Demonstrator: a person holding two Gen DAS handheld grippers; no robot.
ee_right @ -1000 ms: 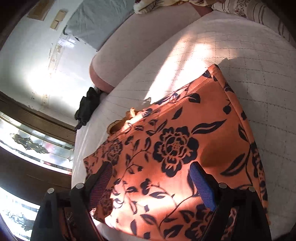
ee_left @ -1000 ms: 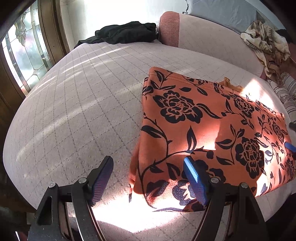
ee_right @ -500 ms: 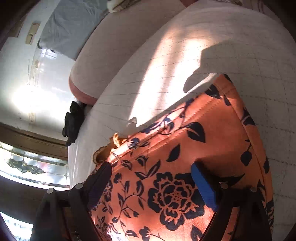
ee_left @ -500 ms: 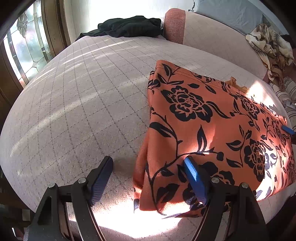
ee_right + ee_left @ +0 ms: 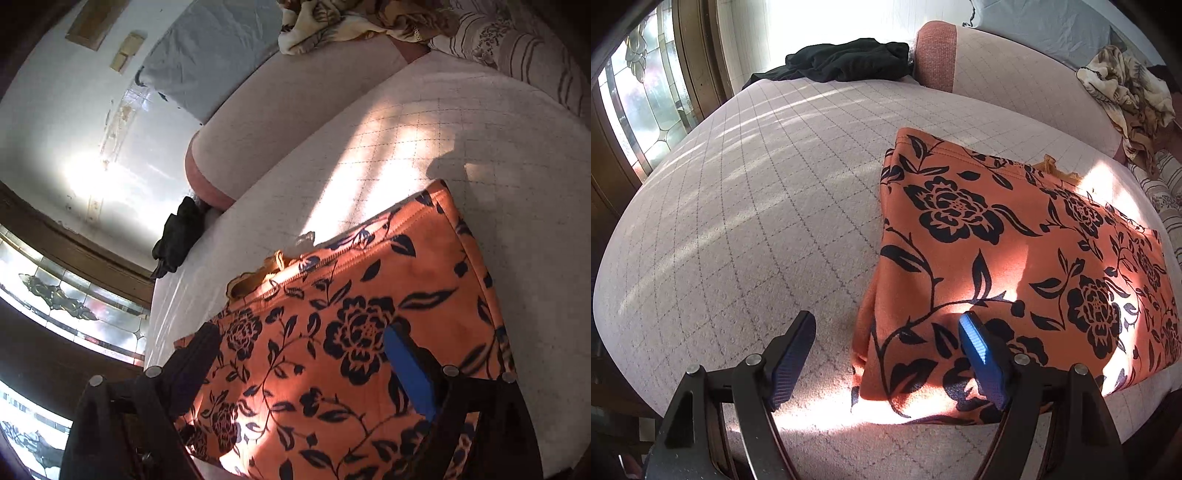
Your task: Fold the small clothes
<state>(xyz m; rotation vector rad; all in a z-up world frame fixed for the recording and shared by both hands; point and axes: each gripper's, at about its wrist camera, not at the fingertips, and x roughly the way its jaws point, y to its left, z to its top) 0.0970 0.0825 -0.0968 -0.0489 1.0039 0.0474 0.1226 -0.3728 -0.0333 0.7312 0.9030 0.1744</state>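
Starting at the far left of the left wrist view, a stained-glass window (image 5: 646, 107) is seen in a dark wooden frame. Beside it a quilted pale cushion surface (image 5: 757, 206) is spread wide, with sun stripes across it. A black garment (image 5: 849, 61) is piled at its far edge, next to a pink bolster (image 5: 936, 55). The left gripper (image 5: 886, 354) is held wide open with nothing between its blue pads; its left finger is over bare cushion, its right finger over the near corner of the cloth (contact cannot be told). An orange floral cloth (image 5: 1015, 251) is laid flat and folded on the right part of the cushion, layered edges showing at its near left corner. A crumpled beige blanket (image 5: 1123, 85) is seen far right.

In the right wrist view, the right gripper (image 5: 306, 365) is also held wide open, empty, with both fingers over the cloth (image 5: 351, 332). A yellowish trim (image 5: 255, 277) is seen poking out at the cloth's far edge. A striped pillow (image 5: 517, 44) is seen at top right.
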